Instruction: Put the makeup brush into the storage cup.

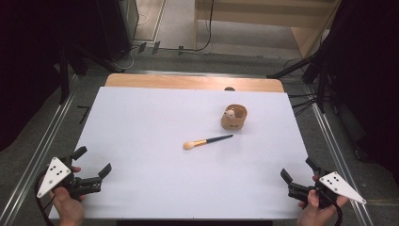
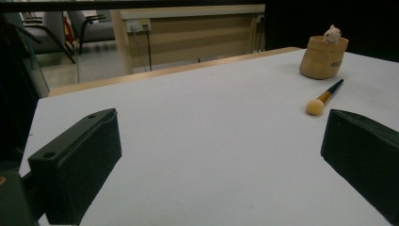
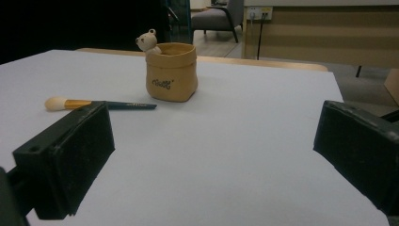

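A makeup brush with a pale tuft and dark handle lies flat near the middle of the white table top; it also shows in the left gripper view and the right gripper view. Just behind it stands a tan pouch-shaped cup with a small bear figure at its rim. My left gripper rests open at the near left corner, my right gripper open at the near right corner. Both are empty and far from the brush.
The white surface covers a wooden table whose far edge shows bare wood. Metal rails run along both sides. Dark stands and cables sit on the floor beyond. A wooden counter and chairs stand in the background.
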The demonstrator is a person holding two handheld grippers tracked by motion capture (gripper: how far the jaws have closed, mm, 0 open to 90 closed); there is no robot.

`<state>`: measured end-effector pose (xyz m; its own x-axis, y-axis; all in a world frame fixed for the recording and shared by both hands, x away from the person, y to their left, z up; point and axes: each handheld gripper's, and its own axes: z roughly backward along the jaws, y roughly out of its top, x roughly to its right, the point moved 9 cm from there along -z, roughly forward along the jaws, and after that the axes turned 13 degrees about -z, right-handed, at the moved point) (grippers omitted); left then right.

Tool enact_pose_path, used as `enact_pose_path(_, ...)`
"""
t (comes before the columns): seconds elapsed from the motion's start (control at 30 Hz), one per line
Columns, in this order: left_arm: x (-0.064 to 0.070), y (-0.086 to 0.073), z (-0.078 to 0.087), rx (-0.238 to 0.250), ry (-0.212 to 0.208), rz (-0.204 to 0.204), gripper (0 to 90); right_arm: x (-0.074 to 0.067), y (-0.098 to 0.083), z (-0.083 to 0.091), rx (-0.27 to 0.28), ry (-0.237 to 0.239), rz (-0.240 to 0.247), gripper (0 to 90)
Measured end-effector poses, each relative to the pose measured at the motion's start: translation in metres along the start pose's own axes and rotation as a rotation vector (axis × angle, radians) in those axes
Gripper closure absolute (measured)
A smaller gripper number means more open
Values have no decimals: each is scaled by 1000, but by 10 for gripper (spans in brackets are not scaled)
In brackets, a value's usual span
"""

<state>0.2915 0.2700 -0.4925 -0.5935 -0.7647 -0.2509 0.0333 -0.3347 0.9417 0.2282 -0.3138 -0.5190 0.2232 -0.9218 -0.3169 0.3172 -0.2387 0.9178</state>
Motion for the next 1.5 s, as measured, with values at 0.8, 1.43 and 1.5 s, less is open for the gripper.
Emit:
enact_pose_path(0.8,-1,-3,-1,-7,6,26,0,-37,20,-30,-61,75,61,0)
enact_pose_path(1.43,-2,-4,1,-13,13,25,0,-78,51,-85,-102,147,122,0)
enact_pose_path(1.5,-1,-4,1,-16,16,16,0,-82,53,-90,-108,156,123,0)
